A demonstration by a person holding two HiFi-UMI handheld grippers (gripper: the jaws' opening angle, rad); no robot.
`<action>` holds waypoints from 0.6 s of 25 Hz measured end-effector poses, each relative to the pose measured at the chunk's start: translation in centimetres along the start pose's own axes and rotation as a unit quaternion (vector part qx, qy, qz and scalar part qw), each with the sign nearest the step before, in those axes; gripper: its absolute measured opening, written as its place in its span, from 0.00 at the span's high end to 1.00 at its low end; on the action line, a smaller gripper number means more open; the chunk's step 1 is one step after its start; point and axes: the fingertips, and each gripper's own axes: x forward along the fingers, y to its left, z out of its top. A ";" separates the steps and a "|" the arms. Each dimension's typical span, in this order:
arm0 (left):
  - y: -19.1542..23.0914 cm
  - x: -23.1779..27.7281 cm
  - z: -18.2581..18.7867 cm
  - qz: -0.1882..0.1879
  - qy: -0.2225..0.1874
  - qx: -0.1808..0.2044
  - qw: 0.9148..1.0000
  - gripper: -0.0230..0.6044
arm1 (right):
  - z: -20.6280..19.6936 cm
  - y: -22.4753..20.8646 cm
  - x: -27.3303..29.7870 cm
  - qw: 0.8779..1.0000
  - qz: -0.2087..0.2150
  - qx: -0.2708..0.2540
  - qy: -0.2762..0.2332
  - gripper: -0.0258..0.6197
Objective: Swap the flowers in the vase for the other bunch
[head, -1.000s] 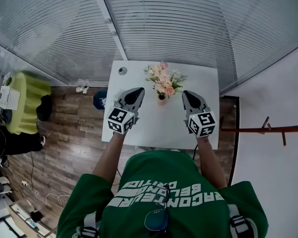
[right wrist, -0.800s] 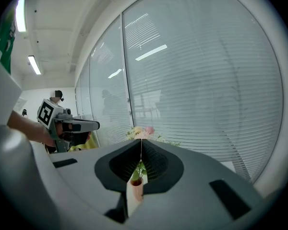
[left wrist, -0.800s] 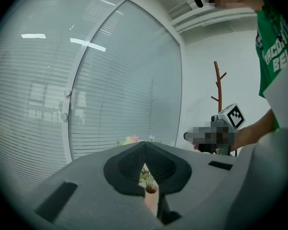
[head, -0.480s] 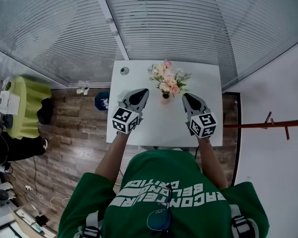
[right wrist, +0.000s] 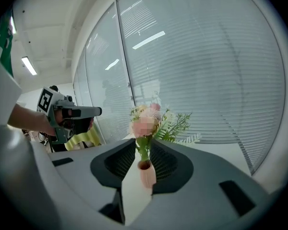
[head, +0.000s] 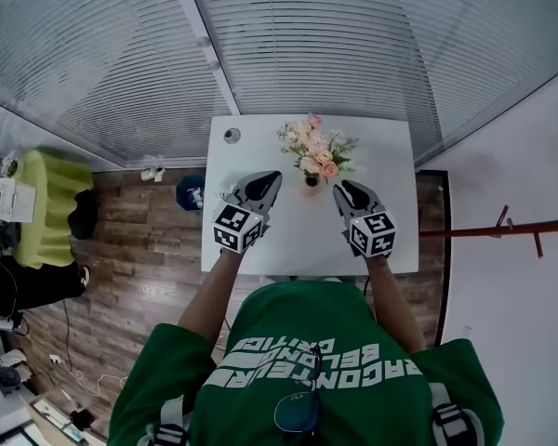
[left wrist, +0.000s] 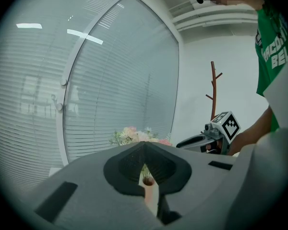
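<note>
The right gripper [right wrist: 143,145], its jaws just opened slightly, shows a pink vase [right wrist: 147,174] of flowers [right wrist: 151,119] through the gap, untouched, on the white worktop [right wrist: 216,153]

The white tabletop [head: 298,240] carried a pink vase [head: 312,180] of flowers [head: 314,149] and a small round thing [head: 232,136] at its far left corner.

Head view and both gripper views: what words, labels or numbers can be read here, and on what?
"RACONTEUR": first line of white print on the green shirt, upside down in the head view.
"BEL...": second line, opening letters only; the rest and the third line are too blurred to read.
Marker cubes: black-and-white patterns only, no letters.
</note>
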 end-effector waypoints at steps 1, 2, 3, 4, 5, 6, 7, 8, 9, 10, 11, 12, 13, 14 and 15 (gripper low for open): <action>0.1 0.0 0.0 -0.001 0.001 0.000 1.000 0.95 | -0.3 0.0 0.3 1.000 0.001 -0.001 0.005 0.82; 0.1 0.0 -0.1 -0.001 0.002 -0.001 1.000 0.95 | -0.7 0.1 0.6 1.000 0.002 -0.002 0.011 0.80; 0.2 -0.1 -0.1 0.000 0.002 -0.002 1.000 0.95 | -1.0 0.1 0.9 1.000 0.003 -0.002 0.017 0.77; 0.3 -0.1 -0.1 0.000 0.002 -0.003 1.000 0.95 | -1.4 0.1 1.3 1.000 0.005 -0.001 0.023 0.73; 0.4 -0.1 -0.2 0.000 0.002 -0.004 1.000 0.95 | -1.7 0.1 1.8 1.000 0.007 0.000 0.029 0.71; 0.5 -0.1 -0.2 0.000 0.002 -0.004 1.000 0.95 | -2.1 0.2 2.2 0.999 0.011 0.001 0.037 0.68; 0.6 -0.1 -0.3 0.000 0.003 -0.003 1.000 0.95 | -2.5 0.2 2.8 0.999 0.016 0.001 0.045 0.65; 0.7 -0.1 -0.4 0.000 0.004 -0.002 1.000 0.95 | -3.0 0.2 3.3 0.998 0.021 0.001 0.052 0.62; 0.7 -0.1 -0.4 0.000 0.005 -0.001 1.000 0.95 | -3.4 0.3 3.8 0.998 0.025 0.001 0.059 0.60; 0.7 -0.1 -0.5 -0.001 0.007 0.000 1.000 0.95 | -3.8 0.3 4.3 0.997 0.028 0.001 0.065 0.58; 0.7 -0.1 -0.5 -0.002 0.008 0.002 1.000 0.95 | -4.1 0.2 4.8 0.997 0.030 0.001 0.071 0.57; 0.7 -0.1 -0.5 -0.003 0.010 0.005 1.000 0.95 | -4.4 0.1 5.3 0.997 0.031 0.002 0.075 0.57; 0.8 -0.1 -0.5 -0.005 0.012 0.007 1.000 0.95 | -4.6 -0.1 5.8 0.996 0.031 0.003 0.080 0.57; 0.8 -0.1 -0.6 -0.005 0.014 0.009 1.000 0.95 | -4.8 -0.2 6.3 0.996 0.032 0.004 0.083 0.57; 0.9 -0.1 -0.5 -0.006 0.014 0.010 1.000 0.95 | -5.0 -0.3 6.8 0.996 0.032 0.005 0.087 0.57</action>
